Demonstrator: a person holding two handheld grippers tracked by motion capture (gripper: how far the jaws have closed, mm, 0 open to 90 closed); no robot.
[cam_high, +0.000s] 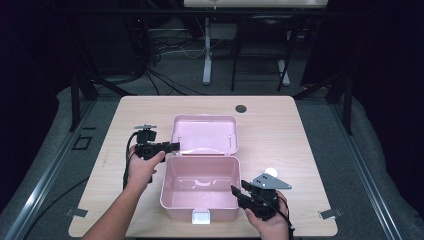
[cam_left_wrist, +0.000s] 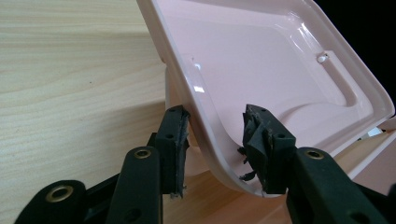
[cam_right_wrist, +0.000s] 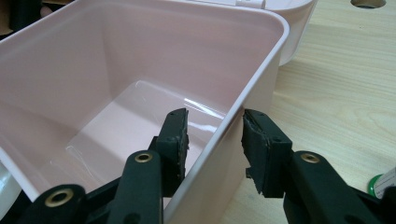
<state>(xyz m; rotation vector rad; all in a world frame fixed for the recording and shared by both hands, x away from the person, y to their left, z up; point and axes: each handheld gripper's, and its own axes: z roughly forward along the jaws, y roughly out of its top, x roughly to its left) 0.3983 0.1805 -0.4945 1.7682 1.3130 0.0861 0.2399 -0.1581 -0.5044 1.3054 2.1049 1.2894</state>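
Observation:
A pink plastic box (cam_high: 200, 210) stands open in the middle of the wooden table, its lid (cam_high: 205, 134) swung back behind it. The box is empty inside (cam_right_wrist: 107, 135). My left gripper (cam_high: 172, 146) reaches in from the left at the lid's left edge. Its jaws straddle the lid's rim (cam_left_wrist: 205, 116) with a gap at the right pad (cam_left_wrist: 259, 140), so the left gripper (cam_left_wrist: 215, 130) is open. My right gripper (cam_high: 237, 192) sits at the box's right wall. It (cam_right_wrist: 215, 128) is open, one pad inside the wall (cam_right_wrist: 233, 116) and one outside.
A white latch (cam_high: 201, 216) hangs on the box's front wall near the table's front edge. A round cable hole (cam_high: 241, 108) lies in the table's far side. A small green and white object (cam_right_wrist: 384, 184) lies on the table right of the right gripper.

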